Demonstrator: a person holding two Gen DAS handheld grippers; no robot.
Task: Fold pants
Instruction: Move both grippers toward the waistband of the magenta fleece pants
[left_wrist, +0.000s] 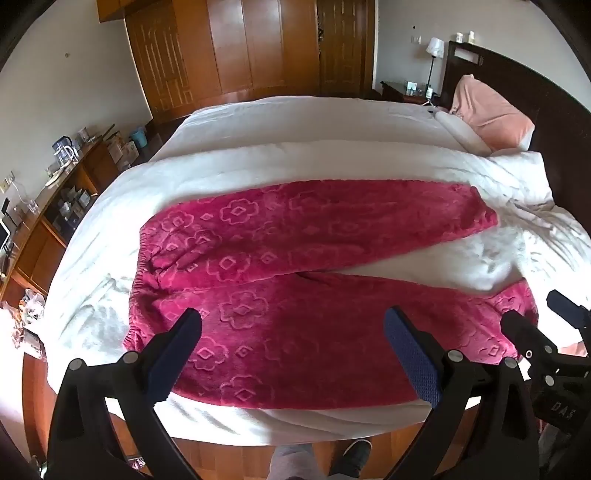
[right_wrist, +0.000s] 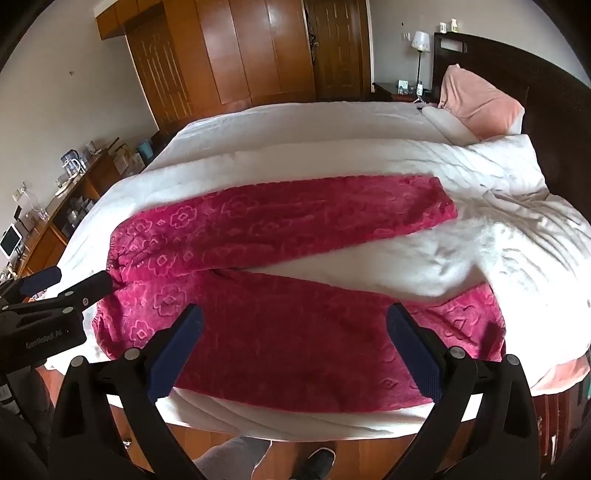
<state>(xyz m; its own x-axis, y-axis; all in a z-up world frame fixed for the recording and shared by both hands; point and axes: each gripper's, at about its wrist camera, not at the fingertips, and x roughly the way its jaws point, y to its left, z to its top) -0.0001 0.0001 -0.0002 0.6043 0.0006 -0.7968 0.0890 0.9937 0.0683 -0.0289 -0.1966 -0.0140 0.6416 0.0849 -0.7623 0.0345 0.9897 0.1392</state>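
Magenta fleece pants (left_wrist: 295, 295) with an embossed flower pattern lie spread flat on the white bed (left_wrist: 295, 122), waistband to the left, both legs running right in a V. They also show in the right wrist view (right_wrist: 288, 306). My left gripper (left_wrist: 293, 325) is open, held above the near leg close to the waist. My right gripper (right_wrist: 295, 321) is open above the near leg, further right. The right gripper shows at the right edge of the left wrist view (left_wrist: 539, 314); the left gripper shows at the left edge of the right wrist view (right_wrist: 70, 280). Neither touches the pants.
A pink pillow (left_wrist: 491, 114) leans on the dark headboard (left_wrist: 535, 88) at the far right. A rumpled white duvet (left_wrist: 517, 206) lies by the leg ends. A cluttered wooden cabinet (left_wrist: 55, 206) runs along the left wall. The person's shoes (left_wrist: 351, 458) stand on the wooden floor below.
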